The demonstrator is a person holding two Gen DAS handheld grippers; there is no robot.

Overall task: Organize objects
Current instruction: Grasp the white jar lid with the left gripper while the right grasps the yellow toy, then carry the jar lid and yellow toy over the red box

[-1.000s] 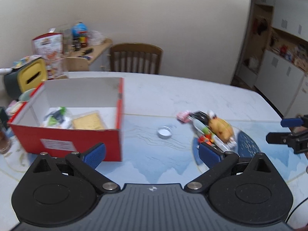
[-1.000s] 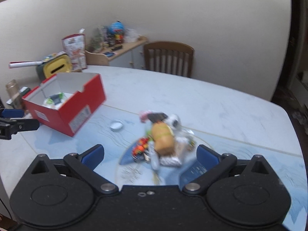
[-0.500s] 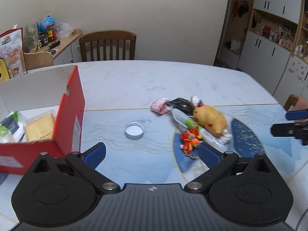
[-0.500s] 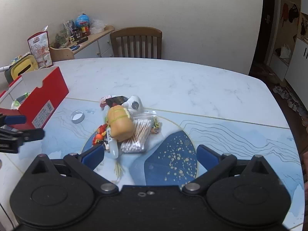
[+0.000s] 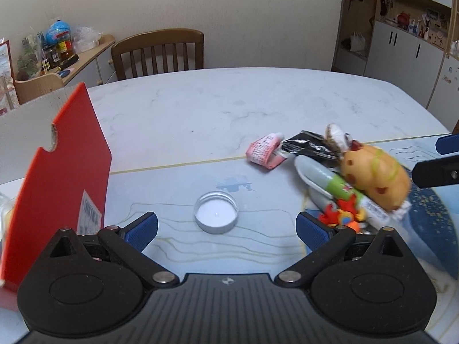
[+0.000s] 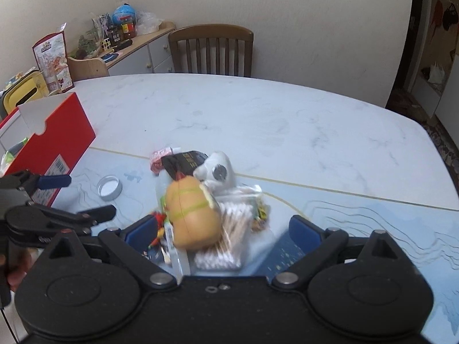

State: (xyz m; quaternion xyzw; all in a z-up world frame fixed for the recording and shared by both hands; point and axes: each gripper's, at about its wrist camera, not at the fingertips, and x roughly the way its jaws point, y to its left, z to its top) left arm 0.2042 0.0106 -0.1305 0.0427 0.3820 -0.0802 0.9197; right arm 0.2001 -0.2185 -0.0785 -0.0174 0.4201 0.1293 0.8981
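A pile of small objects lies on the table: a yellow plush toy (image 6: 192,215) (image 5: 375,175), a bag of cotton swabs (image 6: 229,229), a white round gadget (image 6: 218,169), a black packet (image 6: 183,160), a pink tube (image 5: 265,150), a white-green tube (image 5: 335,186) and a red-orange toy (image 5: 341,215). A metal lid (image 5: 215,211) (image 6: 109,187) lies alone. The red box (image 5: 63,172) (image 6: 54,149) stands at the left. My left gripper (image 5: 226,228) is open just before the lid. My right gripper (image 6: 223,230) is open with the plush toy between its fingers.
A wooden chair (image 5: 157,51) stands behind the table. A side cabinet (image 6: 134,48) with jars and clutter is at the back left. White cupboards (image 5: 410,46) are at the right. A yellow container (image 6: 20,94) and a snack bag (image 6: 53,63) stand beyond the box.
Both grippers have moved forward and lower. The left one has swung right, off the red box toward the lid. The right one has closed in on the pile.
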